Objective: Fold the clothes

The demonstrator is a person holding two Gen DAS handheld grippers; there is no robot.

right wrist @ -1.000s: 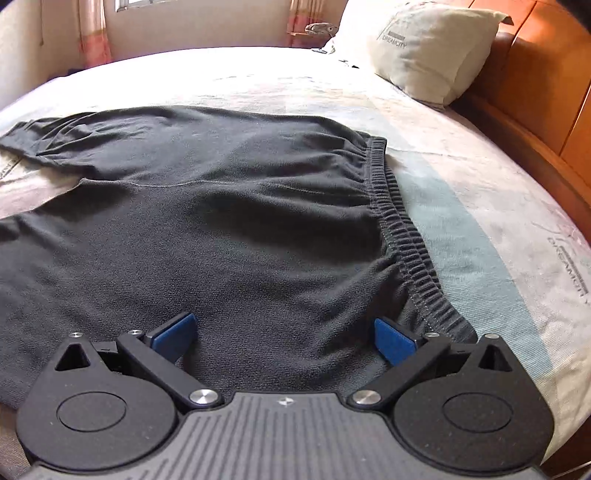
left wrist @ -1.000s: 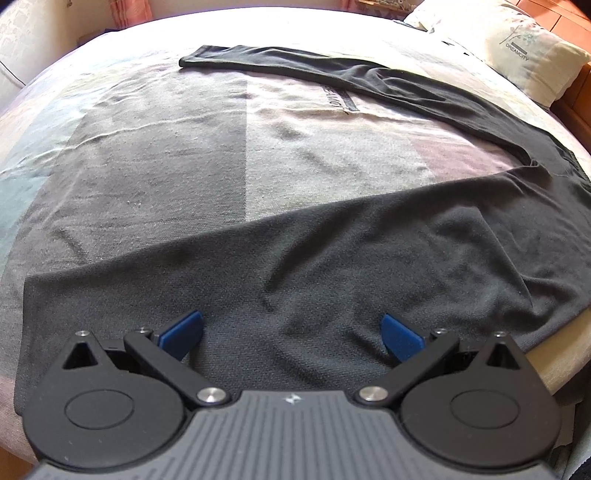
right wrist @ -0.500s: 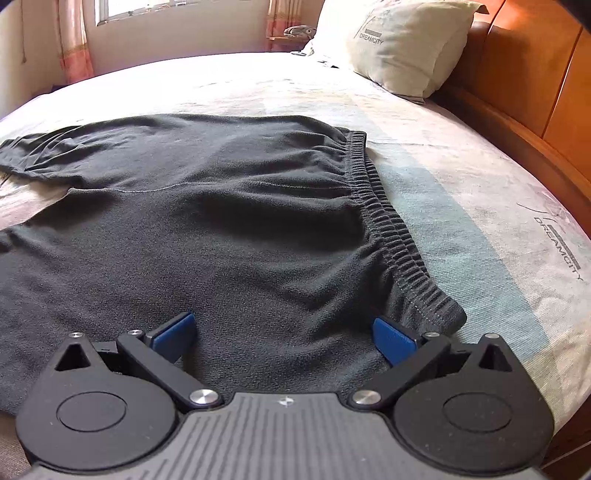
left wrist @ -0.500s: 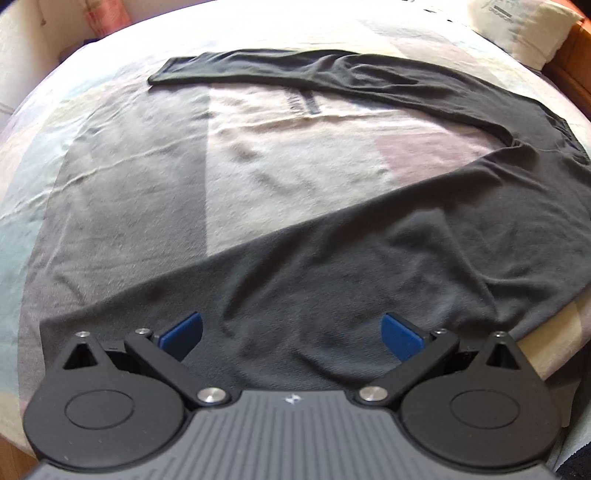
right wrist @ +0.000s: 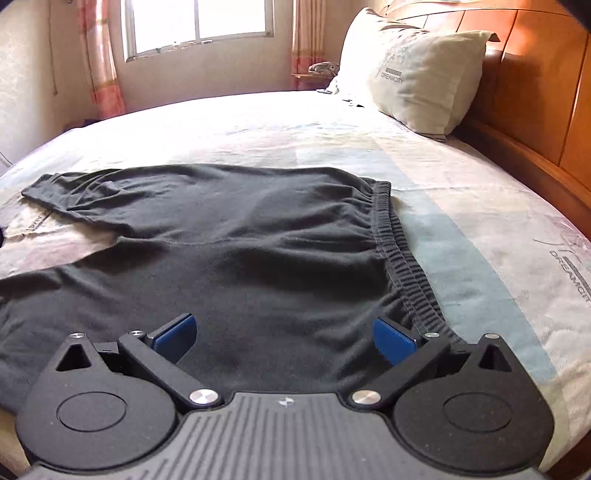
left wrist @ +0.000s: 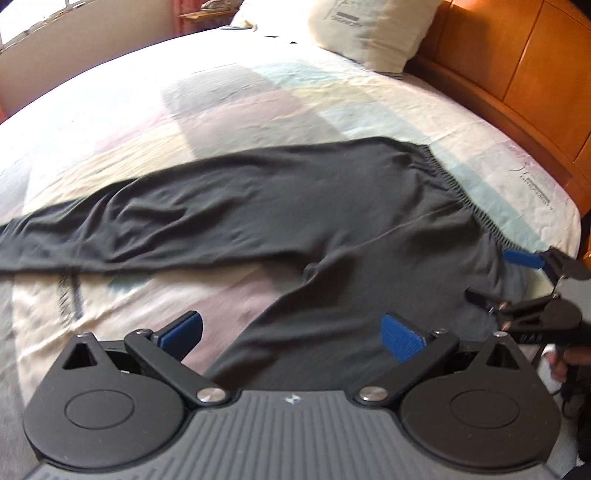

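Black trousers (left wrist: 258, 206) lie spread flat on the bed, elastic waistband (left wrist: 465, 199) to the right and both legs running off to the left. My left gripper (left wrist: 291, 332) hovers open above the near leg, just below the crotch, holding nothing. My right gripper (left wrist: 502, 277) shows at the right edge, by the waistband's near corner. In the right wrist view the trousers (right wrist: 240, 240) fill the middle, and the ribbed waistband (right wrist: 402, 266) runs down to the right fingertip. There the right gripper (right wrist: 284, 336) is open over the hip cloth, nothing between its blue pads (right wrist: 391, 339).
The pale patterned bedsheet (left wrist: 258, 110) surrounds the trousers. A cream pillow (right wrist: 417, 77) leans on the wooden headboard (right wrist: 535, 92) at the far right. A window (right wrist: 199, 22) with pink curtains is behind. A hand (left wrist: 569, 360) holds the right gripper beyond the bed's near right corner.
The left wrist view has swung right, from the leg ends toward the crotch and waistband. The right view has tilted up and drawn back a little. Both grippers stay open.
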